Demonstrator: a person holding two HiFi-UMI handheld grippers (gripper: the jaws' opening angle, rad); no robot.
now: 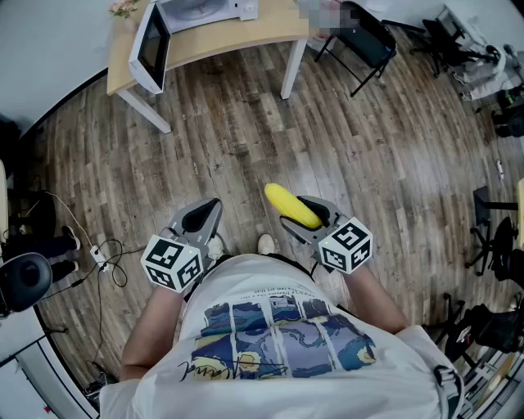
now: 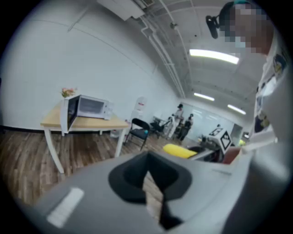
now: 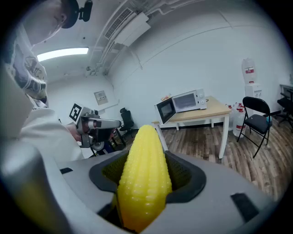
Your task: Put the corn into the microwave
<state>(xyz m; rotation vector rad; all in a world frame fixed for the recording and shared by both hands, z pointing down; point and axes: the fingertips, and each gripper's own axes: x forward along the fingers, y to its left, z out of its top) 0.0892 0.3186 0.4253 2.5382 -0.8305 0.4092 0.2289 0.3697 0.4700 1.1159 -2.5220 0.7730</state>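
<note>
A yellow corn cob (image 1: 291,205) sticks forward out of my right gripper (image 1: 304,216), whose jaws are shut on its sides. In the right gripper view the corn (image 3: 145,178) fills the gap between the black pads (image 3: 185,176). My left gripper (image 1: 201,219) is held beside it at waist height, its jaws drawn together with nothing between them (image 2: 149,183). The white microwave (image 1: 196,12) stands on a wooden table (image 1: 246,37) across the room, its door (image 1: 151,47) swung open. Both gripper views show the microwave (image 3: 183,103) (image 2: 87,107) far ahead.
Wood floor lies between me and the table. A black folding chair (image 1: 364,41) stands right of the table, and a water dispenser (image 3: 248,77) is behind it. Cables (image 1: 102,255) and dark equipment sit on the floor at the left; more chairs and gear line the right side.
</note>
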